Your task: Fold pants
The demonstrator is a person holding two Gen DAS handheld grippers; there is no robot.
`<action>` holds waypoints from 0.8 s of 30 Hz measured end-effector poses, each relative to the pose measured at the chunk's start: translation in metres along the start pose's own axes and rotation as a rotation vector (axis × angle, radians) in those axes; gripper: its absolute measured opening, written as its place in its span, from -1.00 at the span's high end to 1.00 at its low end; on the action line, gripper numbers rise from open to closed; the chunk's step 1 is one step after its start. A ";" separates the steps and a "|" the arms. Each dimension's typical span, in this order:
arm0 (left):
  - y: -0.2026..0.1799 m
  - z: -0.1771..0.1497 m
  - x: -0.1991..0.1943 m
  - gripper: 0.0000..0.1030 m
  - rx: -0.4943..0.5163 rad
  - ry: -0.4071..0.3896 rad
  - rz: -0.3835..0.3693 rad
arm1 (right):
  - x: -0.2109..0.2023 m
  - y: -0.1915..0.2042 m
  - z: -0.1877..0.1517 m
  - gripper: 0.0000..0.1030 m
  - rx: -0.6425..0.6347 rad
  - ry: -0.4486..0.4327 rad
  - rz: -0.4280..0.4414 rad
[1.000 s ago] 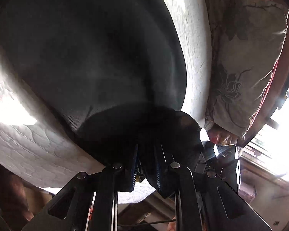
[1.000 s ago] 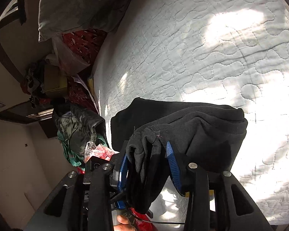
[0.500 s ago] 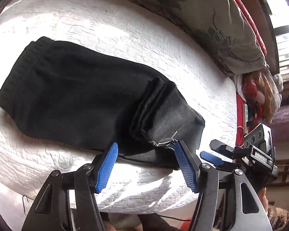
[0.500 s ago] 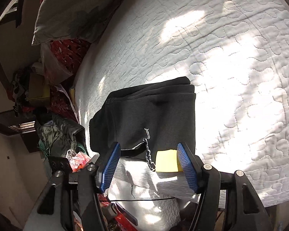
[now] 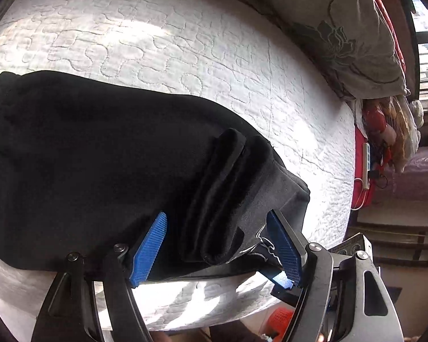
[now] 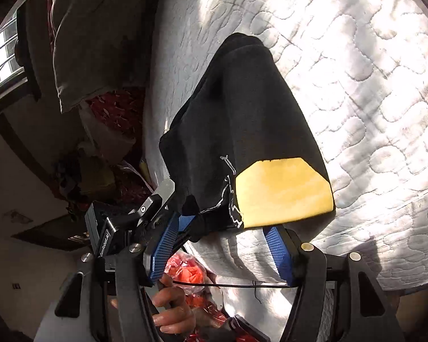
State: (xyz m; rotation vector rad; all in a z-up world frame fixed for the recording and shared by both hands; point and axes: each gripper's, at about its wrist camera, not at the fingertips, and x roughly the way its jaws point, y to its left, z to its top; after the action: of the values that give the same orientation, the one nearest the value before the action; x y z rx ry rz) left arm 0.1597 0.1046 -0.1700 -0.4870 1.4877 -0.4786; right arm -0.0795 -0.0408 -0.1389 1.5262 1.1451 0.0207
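Observation:
The black pants (image 5: pixel 94 165) lie folded on the white quilted mattress (image 5: pixel 185 51), near its front edge. Their thick cuffs (image 5: pixel 228 188) lie on top. In the right wrist view the pants (image 6: pixel 242 108) show a yellow patch (image 6: pixel 282 191) and white stitching at the near end. My left gripper (image 5: pixel 216 245) is open, its blue pads on either side of the near end of the pants. My right gripper (image 6: pixel 222 245) is open and empty just below the patch end. The left gripper's body (image 6: pixel 122 222) shows at the left there.
A grey flowered pillow (image 5: pixel 342 28) lies at the mattress's far right. Red bedding and clutter with a power strip (image 5: pixel 365 165) sit beside the bed. In the right wrist view, a pillow (image 6: pixel 94 34) and piled clothes (image 6: pixel 80 176) sit left; a hand (image 6: pixel 171 305) holds the handle.
Both grippers have opened and let go of the pants, which now lie flat on the mattress. Both grippers have moved closer to the pants' near end since half a second ago.

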 end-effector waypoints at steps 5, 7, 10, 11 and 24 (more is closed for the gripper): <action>-0.010 -0.002 0.021 0.60 -0.007 0.084 0.008 | -0.002 -0.038 0.006 0.49 0.252 -0.029 0.072; -0.018 -0.008 0.022 0.60 0.011 0.081 0.026 | -0.023 -0.034 0.006 0.59 0.239 -0.054 0.086; -0.023 -0.015 0.046 0.57 0.042 0.116 0.095 | -0.050 -0.028 0.022 0.69 0.112 -0.092 -0.023; -0.024 -0.016 0.053 0.57 0.048 0.110 0.119 | -0.048 -0.033 0.027 0.69 0.117 -0.082 -0.056; -0.078 -0.039 -0.012 -0.29 0.278 -0.021 0.053 | -0.087 0.060 0.019 0.28 -0.362 -0.011 -0.119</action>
State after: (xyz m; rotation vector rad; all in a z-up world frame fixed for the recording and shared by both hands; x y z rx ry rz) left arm 0.1197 0.0478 -0.1157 -0.2325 1.3842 -0.6255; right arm -0.0759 -0.1030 -0.0507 1.1355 1.1514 0.1317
